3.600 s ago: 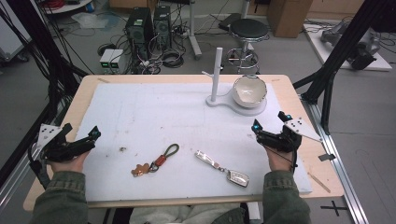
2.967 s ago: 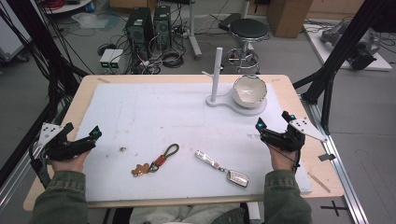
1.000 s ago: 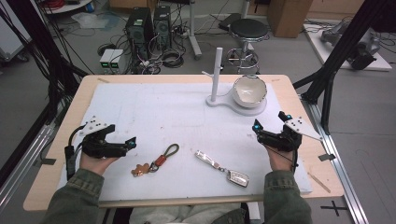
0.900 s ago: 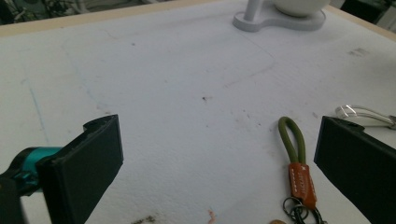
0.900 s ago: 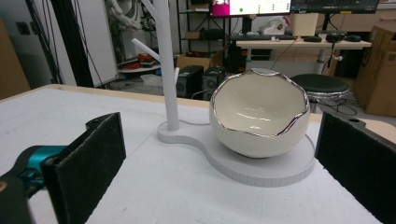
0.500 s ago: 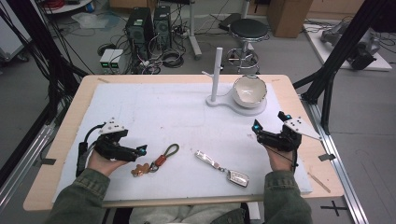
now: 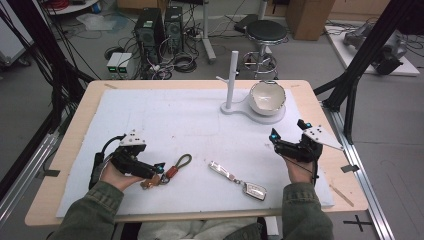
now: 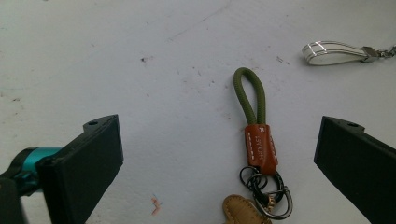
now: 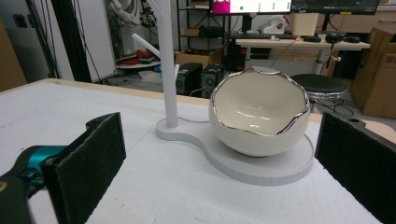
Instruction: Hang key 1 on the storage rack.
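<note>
A green cord key strap [image 7: 176,167] with a brown leather tab and metal rings lies on the white mat; in the left gripper view the key strap [image 8: 255,122] lies between the jaws. My left gripper [image 7: 156,173] [image 8: 219,158] is open, low over the strap's ring end. A silver keychain with a fob [image 7: 238,180] lies to the right; its silver loop [image 8: 334,51] shows far off. My right gripper [image 7: 288,131] [image 9: 219,163] is open and holds nothing, facing a white egg-shaped bowl [image 7: 267,97] [image 9: 259,116].
The bowl sits on a white stand base [image 7: 250,114] [image 9: 261,170] with an upright post [image 7: 231,72] [image 9: 167,65] at the back right. The white mat [image 7: 165,120] covers most of the wooden table [image 7: 75,130]. Computers, cables and a stool stand behind it.
My left gripper has moved right from the table's left edge to the green key strap. The right gripper has stayed almost still. Nothing on the mat has shifted.
</note>
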{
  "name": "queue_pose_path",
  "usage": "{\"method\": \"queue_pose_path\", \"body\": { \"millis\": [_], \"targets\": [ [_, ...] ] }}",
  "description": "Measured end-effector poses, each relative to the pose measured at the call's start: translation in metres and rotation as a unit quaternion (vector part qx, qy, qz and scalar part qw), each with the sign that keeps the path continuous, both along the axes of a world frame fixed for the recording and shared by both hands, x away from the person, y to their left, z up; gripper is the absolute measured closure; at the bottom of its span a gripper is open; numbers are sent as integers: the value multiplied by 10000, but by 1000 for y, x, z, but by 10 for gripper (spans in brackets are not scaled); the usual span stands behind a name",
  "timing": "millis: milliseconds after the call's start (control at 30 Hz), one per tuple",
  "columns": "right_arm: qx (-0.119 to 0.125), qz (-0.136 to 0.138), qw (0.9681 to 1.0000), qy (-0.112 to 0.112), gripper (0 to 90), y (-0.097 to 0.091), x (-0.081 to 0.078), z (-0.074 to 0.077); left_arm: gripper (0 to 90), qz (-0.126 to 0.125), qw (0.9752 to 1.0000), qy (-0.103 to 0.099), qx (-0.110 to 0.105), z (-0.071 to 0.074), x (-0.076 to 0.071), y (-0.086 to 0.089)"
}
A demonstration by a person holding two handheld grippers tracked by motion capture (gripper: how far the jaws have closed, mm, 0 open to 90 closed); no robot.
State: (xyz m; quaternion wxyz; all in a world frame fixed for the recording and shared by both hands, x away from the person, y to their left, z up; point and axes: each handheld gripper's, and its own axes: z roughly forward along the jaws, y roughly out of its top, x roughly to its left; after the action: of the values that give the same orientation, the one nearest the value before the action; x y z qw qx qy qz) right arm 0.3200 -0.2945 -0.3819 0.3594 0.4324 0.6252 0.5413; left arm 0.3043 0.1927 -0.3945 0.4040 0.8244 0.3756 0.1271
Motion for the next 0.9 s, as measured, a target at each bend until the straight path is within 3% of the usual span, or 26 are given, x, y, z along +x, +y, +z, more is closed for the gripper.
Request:
{"method": "queue_pose_path", "body": {
  "millis": [333,567,767,900],
  "targets": [
    [-11,3,10000,-29,8,0,0,0,17,-273,9991,247,201,-6,3,-19],
    [-34,25,10000,6,8,0,-1,0,18,-391,9969,560,393,-14,10,-28],
    [-65,-4,10000,-13,8,-1,-1,0,41,-394,9961,595,526,-17,9,-31],
    [-34,-18,10000,-2,8,-1,-2,0,89,-630,9949,564,541,-15,2,-37]
  ]
}}
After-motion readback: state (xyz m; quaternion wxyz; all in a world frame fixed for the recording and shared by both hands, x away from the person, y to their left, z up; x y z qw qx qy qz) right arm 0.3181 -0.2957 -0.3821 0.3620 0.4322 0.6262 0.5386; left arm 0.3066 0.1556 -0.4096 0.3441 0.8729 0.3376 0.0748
